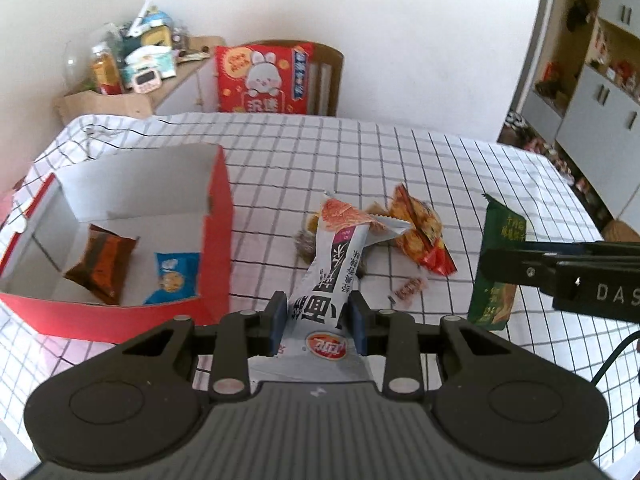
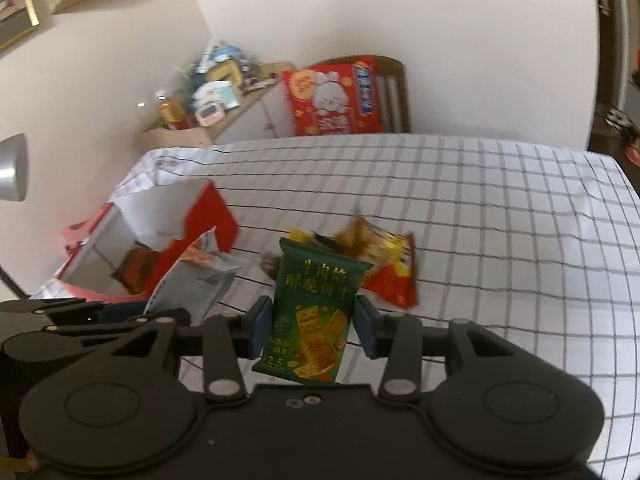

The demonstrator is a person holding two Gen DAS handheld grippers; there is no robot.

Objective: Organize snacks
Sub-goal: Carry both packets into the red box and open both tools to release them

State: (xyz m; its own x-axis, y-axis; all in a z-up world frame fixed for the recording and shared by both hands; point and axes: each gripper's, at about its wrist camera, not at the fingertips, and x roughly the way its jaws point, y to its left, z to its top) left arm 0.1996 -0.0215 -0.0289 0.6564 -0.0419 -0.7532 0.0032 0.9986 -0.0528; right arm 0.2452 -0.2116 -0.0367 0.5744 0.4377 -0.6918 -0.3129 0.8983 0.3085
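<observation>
Left gripper clamping white packet, right gripper clamping green packet, red box holding brown packet, blue packet

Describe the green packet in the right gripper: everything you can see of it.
The green packet is a small glossy pillow pack, dark green with gold characters above a picture of square crackers and a crimped top edge. It stands roughly upright, slightly tilted, pinched at its sides between the blue pads of the right gripper, whose jaws are shut on it. It hangs clear of the checked tablecloth. The left wrist view shows its plainer side with the black jaws across its middle.
</observation>
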